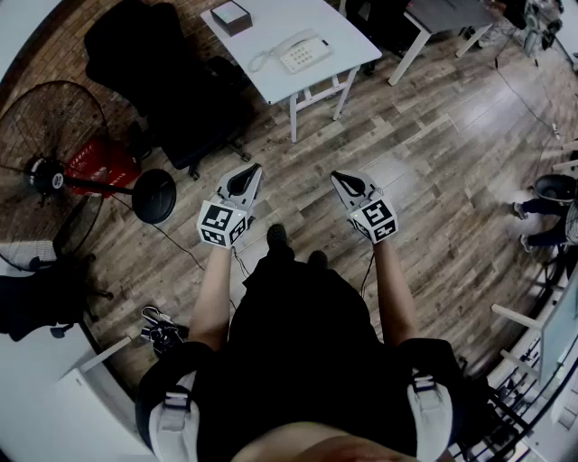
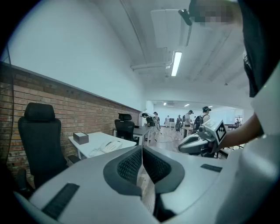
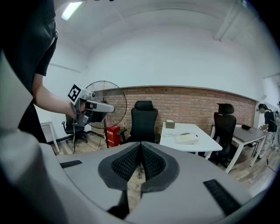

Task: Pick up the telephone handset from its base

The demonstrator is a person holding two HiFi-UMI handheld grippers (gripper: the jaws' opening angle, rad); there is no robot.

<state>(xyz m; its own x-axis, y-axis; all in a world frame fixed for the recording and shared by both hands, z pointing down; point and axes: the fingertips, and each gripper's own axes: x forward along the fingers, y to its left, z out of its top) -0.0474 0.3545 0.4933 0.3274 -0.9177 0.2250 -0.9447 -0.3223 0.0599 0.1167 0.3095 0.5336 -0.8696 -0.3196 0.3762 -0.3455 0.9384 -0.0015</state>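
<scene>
A white telephone point(image 1: 305, 50), its handset lying on the base, sits on the white table point(image 1: 271, 77) far ahead of me; a coiled cord runs off its left side. The phone also shows in the left gripper view point(image 2: 107, 146) and in the right gripper view point(image 3: 187, 138). My left gripper point(image 1: 252, 170) and right gripper point(image 1: 337, 177) hover side by side over the wooden floor, well short of the table. The jaws of both are shut with nothing between them, as the left gripper point(image 2: 142, 149) and the right gripper point(image 3: 140, 145) each show in their own views.
A small dark box point(image 1: 232, 16) stands on the table's far end. A black office chair point(image 1: 172, 81) is left of the table, with a standing fan point(image 1: 54, 171) and a red box point(image 1: 99, 162) further left. Another table point(image 1: 433, 18) and people point(image 1: 546, 207) are on the right.
</scene>
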